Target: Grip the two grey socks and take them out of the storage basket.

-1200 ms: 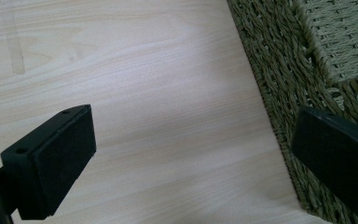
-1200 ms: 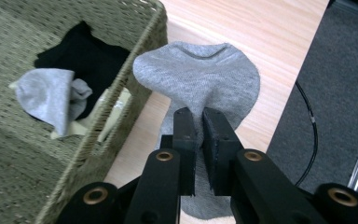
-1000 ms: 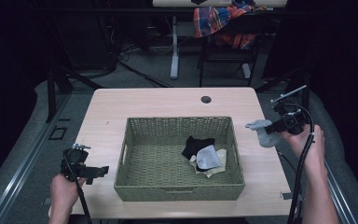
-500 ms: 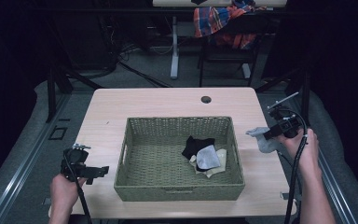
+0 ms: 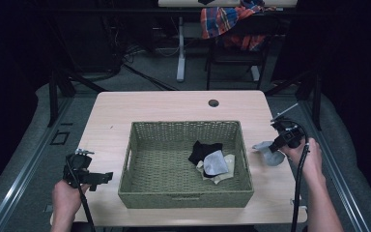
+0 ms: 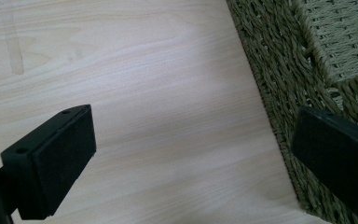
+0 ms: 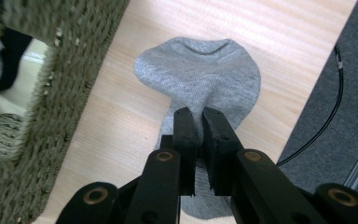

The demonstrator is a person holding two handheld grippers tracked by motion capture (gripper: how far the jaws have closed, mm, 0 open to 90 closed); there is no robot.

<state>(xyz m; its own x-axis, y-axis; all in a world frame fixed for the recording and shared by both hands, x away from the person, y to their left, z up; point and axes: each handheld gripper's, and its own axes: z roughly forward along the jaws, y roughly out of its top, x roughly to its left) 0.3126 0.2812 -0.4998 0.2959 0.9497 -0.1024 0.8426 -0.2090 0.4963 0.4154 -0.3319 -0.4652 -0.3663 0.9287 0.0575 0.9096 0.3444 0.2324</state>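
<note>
At the near left corner of the pale wooden table, the left gripper sits low in the person's left hand, pointing right toward the basket. Its jaws stand wide apart with only bare tabletop between them, one pad close to the woven wall in the left gripper view. It has hold of nothing; it looks parked out of the way, perhaps ready to steady the basket.

In the middle of the table stands the rectangular olive-green woven wicker basket, open at the top. A small heap of socks lies in its right half, toward the right wall: a black sock on the far side, a grey sock on top of it, and a cream-coloured sock partly under them. The rest of the basket floor is bare weave.

To the right of the basket, just beside its right wall, a light grey knitted sock rests on the table. The right gripper has its jaws pinched nearly together on a raised fold at the sock's middle, so the cloth bunches up between the pads while both ends spread flat on the wood. The grip on the middle probably serves to lift the sock clear in one piece, and its place next to the basket suggests it belongs with the heap inside.
</note>
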